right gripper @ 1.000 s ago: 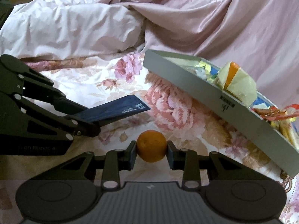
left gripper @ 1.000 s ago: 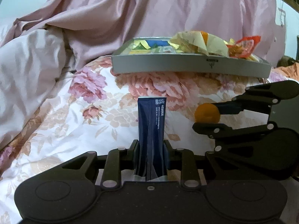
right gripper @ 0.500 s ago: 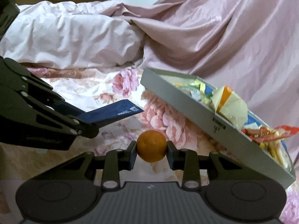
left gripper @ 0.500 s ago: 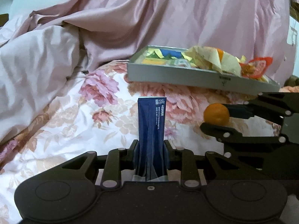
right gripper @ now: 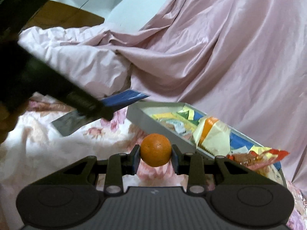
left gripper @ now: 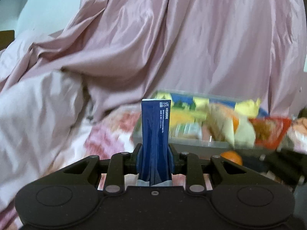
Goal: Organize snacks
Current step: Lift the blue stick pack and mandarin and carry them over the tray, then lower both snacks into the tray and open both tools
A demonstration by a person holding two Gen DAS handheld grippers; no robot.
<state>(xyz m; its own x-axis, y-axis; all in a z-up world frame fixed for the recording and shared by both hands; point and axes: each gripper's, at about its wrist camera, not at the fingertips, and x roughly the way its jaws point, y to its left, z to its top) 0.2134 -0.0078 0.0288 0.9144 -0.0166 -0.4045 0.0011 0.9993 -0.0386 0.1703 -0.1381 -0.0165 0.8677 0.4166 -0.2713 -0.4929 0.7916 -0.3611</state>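
My left gripper (left gripper: 155,153) is shut on a dark blue snack packet (left gripper: 155,130) that stands upright between its jaws. It hangs in the air just short of the grey tray (left gripper: 191,143), which holds several colourful snack wrappers. My right gripper (right gripper: 155,151) is shut on a small orange (right gripper: 155,149), held near the tray's near wall (right gripper: 153,123). The orange also shows low right in the left wrist view (left gripper: 232,156). The blue packet (right gripper: 124,98) shows at the left of the right wrist view, over the tray's corner.
The tray lies on a floral bedsheet (right gripper: 57,143). A rumpled pink quilt (right gripper: 211,57) rises behind it and a pale pillow heap (right gripper: 73,61) lies at the left. A red snack bag (right gripper: 268,156) sticks out at the tray's right end.
Both grippers have risen and moved forward toward the tray with their loads. The tray now looks nearer and I see into it from above. The left view is motion-blurred.
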